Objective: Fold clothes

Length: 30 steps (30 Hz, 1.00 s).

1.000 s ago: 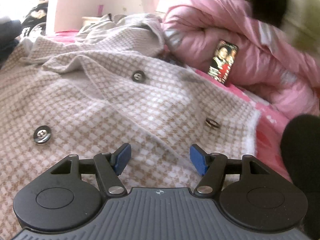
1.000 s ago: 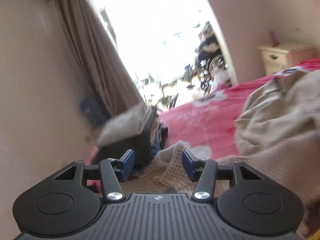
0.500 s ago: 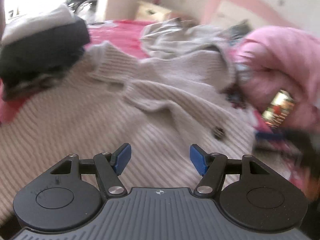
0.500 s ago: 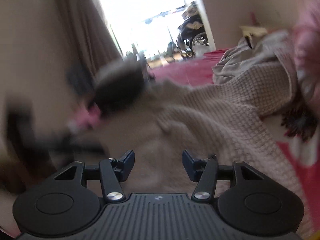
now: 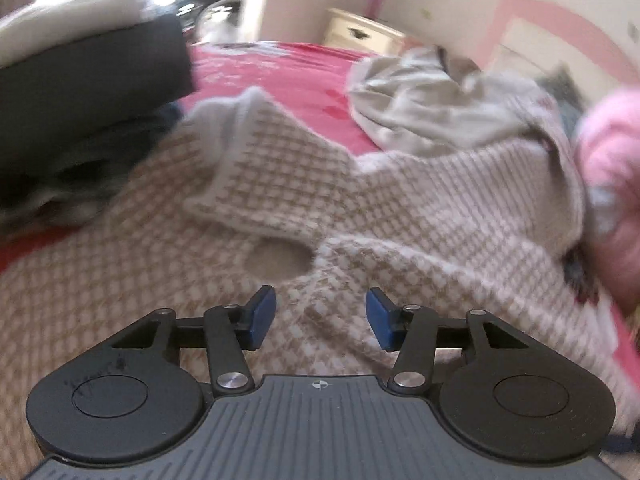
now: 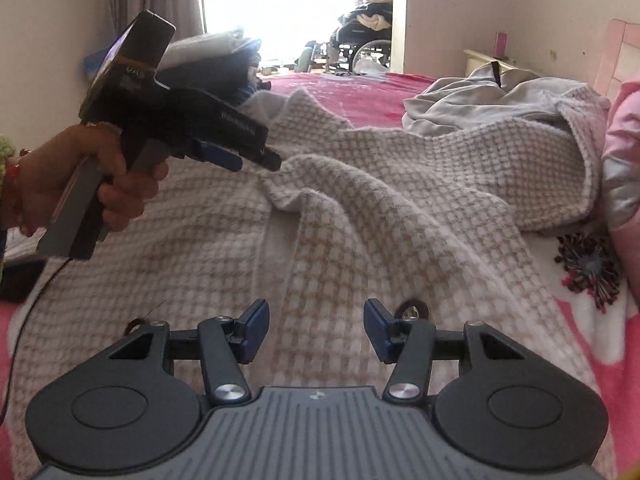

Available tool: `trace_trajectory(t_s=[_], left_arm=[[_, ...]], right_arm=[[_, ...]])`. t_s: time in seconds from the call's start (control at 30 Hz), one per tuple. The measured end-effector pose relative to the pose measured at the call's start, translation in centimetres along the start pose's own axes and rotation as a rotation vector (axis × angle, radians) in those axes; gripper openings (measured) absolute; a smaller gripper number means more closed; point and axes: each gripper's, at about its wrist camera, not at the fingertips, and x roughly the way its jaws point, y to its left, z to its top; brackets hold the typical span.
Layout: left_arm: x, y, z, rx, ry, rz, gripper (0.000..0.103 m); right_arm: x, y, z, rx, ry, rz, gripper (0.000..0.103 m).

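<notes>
Change, left: from the coat's buttoned front, near the pink puffer jacket (image 5: 612, 184), swung across to the collar end; left gripper (image 5: 320, 316) now over the beige-and-white houndstooth knit coat (image 5: 400, 208), jaws closing, blue pads apart, fabric under them but no fold visibly pinched.
Change, right: dropped from a view of window and wall to low over the coat front; right gripper (image 6: 316, 330) about half open, holding nothing, round metal button (image 6: 414, 310) just beside its right pad.
Meaning: both claws brought onto one garment; likely the start of a grab, no fold made yet.
Coat's place: spread mid-bed on the red-and-white floral bedspread (image 6: 352, 92), collar flap (image 5: 264, 168) turned up toward the bed's far edge.
Edges: dark folded stack (image 5: 88, 92) at the bed's left edge, touching the coat; grey crumpled garment (image 6: 492, 104) at the far right corner, overlapping a sleeve; puffer jacket along the right edge.
Open room: bare bedspread beyond the collar.
</notes>
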Motion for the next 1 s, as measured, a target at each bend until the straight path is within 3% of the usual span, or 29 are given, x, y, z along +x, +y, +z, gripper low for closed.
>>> trace_trajectory(t_s=[0.2, 0.43, 0.53, 0.6, 0.77, 0.83, 1.0], left_arm=[[1.7, -2.3, -1.2, 0.212, 0.005, 0.044, 0.048], [2.0, -1.4, -1.2, 0.11, 0.006, 0.02, 0.047], [2.1, -1.8, -1.1, 0.116, -0.01, 0.044, 0.033], [1.9, -2.0, -1.1, 0.117, -0.021, 0.059, 0.017], [1.4, -2.1, -0.6, 0.09, -0.042, 0.05, 0.01], [0.9, -2.0, -0.3, 0.077, -0.054, 0.041, 0.01], [-0.5, -1.0, 1.0, 0.013, -0.066, 0.002, 0.009]], right_arm=[[2.7, 0.9, -0.2, -0.023, 0.041, -0.021, 0.055], [3.8, 1.6, -0.6, -0.073, 0.058, -0.054, 0.055], [4.1, 1.8, -0.5, -0.088, 0.055, -0.063, 0.055], [4.2, 1.8, -0.3, -0.093, 0.052, -0.075, 0.054], [4.3, 2.0, -0.5, -0.113, 0.045, -0.092, 0.054], [4.2, 2.0, -0.5, -0.123, 0.038, -0.1, 0.049], [2.8, 1.4, -0.4, -0.113, 0.007, -0.115, 0.012]])
